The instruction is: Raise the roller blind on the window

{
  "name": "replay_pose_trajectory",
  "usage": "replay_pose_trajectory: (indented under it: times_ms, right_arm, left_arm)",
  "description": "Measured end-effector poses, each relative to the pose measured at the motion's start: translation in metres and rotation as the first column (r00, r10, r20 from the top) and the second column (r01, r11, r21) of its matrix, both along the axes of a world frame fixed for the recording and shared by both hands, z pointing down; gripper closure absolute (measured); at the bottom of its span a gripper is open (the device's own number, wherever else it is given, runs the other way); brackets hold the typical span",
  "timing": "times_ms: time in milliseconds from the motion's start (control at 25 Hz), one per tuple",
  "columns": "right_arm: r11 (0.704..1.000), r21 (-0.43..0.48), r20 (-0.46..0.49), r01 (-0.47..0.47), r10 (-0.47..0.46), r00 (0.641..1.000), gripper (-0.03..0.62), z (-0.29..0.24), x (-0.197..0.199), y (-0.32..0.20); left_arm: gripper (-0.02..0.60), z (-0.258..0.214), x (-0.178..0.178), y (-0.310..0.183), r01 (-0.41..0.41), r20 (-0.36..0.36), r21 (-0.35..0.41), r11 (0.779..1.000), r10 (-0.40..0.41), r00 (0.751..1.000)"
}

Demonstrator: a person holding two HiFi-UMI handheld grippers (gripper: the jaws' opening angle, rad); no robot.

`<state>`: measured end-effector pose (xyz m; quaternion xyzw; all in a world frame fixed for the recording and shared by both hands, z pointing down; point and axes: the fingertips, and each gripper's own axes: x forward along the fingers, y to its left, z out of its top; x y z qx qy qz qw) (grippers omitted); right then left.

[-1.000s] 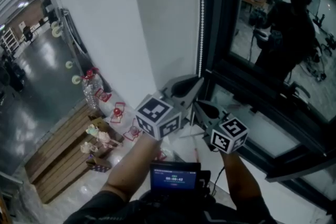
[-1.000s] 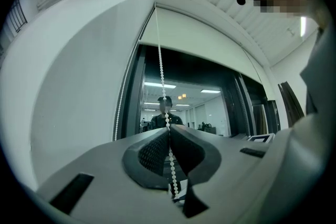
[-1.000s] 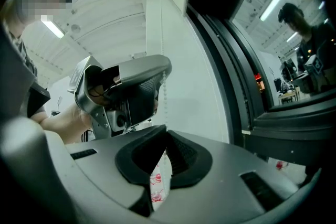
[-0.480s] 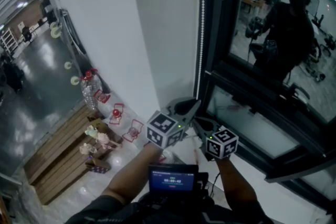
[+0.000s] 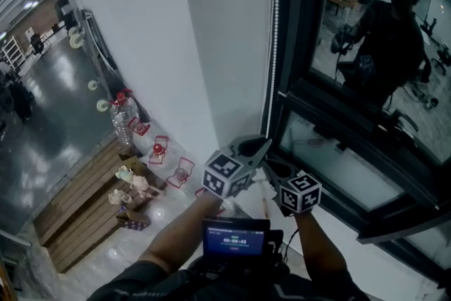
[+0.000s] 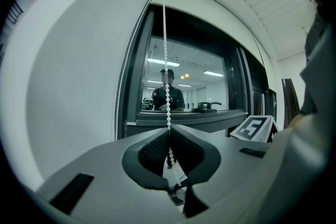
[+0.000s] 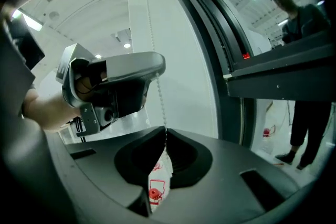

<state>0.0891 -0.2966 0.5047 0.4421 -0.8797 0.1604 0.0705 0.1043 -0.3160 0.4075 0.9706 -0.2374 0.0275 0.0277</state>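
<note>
Both sets of jaws are clenched on the same bead chain [image 6: 167,81]. Your left gripper [image 6: 169,132] pinches it, and your right gripper [image 7: 165,132] pinches it just below. In the right gripper view the chain runs straight up out of the jaws into the left gripper, so left = upper grip, right = lower, close together.

The chain's long axis is vertical. It hangs by the edge where the white wall [image 5: 162,46] meets the dark window frame [image 5: 289,46], and it's straight from the left jaws up to the top of the opening. A 2nd strand [image 6: 121,97] hangs beside the frame, left of the held strand, w/ nothing on it.

The chain is thin, w/ small white evenly spaced beads, prob slippery in the pinch. The next pull prob goes straight down along that axis. Both grippers sit low, so expect to regrip higher w/ 1 hand while the other holds. I can't pick out the blind fabric itself. The glass [image 5: 366,46] shows only reflections.
</note>
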Motion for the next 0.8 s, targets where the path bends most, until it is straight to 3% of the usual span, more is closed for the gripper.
replay_pose_trajectory:
  times_ms: [160,280,480,760,800]
  right_arm:
    - [0.998,0.069,-0.078,0.005,0.000,0.997,0.506,-0.033,0.017,0.008]
    - [0.982,0.189,-0.024,-0.020,0.025,0.999,0.498,-0.090,0.033,0.011]
    - [0.910,0.414,0.034,-0.021,0.007,0.999,0.497,-0.196,0.028,0.004]
    - [0.841,0.540,0.105,-0.002,-0.065,0.992,0.499,-0.269,0.004,-0.007]
    - [0.834,0.551,0.126,-0.007,-0.075,0.989,0.537,-0.274,0.003,-0.008]
  left_arm:
    - [0.578,0.000,-0.004,0.000,-0.001,-0.011,-0.007,1.000,0.001,1.000]
    - [0.578,0.000,-0.004,0.004,-0.006,-0.015,-0.009,1.000,0.006,1.000]
    - [0.581,0.002,0.001,0.013,-0.037,-0.020,-0.026,0.999,0.036,0.999]
    - [0.581,-0.001,0.006,0.023,-0.066,-0.016,-0.012,0.998,0.065,0.998]
    - [0.581,-0.001,0.006,0.025,-0.069,-0.016,-0.012,0.998,0.069,0.998]
